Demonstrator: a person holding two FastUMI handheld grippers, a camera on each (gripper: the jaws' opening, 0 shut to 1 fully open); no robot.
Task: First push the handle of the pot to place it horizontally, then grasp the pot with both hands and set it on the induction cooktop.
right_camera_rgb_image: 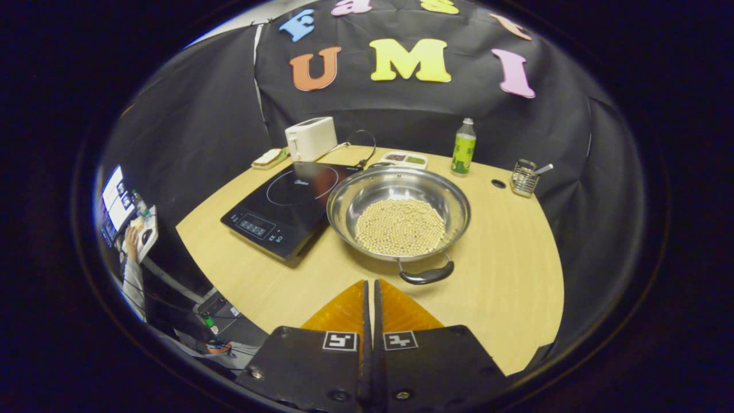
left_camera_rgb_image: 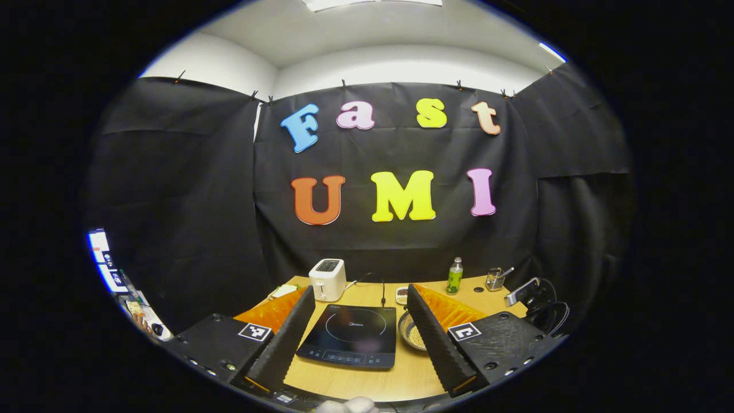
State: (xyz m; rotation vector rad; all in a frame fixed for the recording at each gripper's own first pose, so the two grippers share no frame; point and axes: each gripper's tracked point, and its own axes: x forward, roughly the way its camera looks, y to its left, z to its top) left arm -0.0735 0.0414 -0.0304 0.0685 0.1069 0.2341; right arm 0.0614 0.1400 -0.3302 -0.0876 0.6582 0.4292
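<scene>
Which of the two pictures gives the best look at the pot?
The right gripper view: the whole pot shows from above, with its contents and near handle. In the left gripper view a finger hides most of the pot.

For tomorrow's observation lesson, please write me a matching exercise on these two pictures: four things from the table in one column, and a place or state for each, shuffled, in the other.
Things
1. pot
2. toaster
3. green bottle
4. right gripper

Places or states
A. fingers closed together, holding nothing
B. white, standing behind the induction cooktop at the back of the table
C. holds pale beans, black handle pointing toward the camera
D. upright near the wall, between a small dish and a wire holder

Right pairs: 1-C, 2-B, 3-D, 4-A
</scene>
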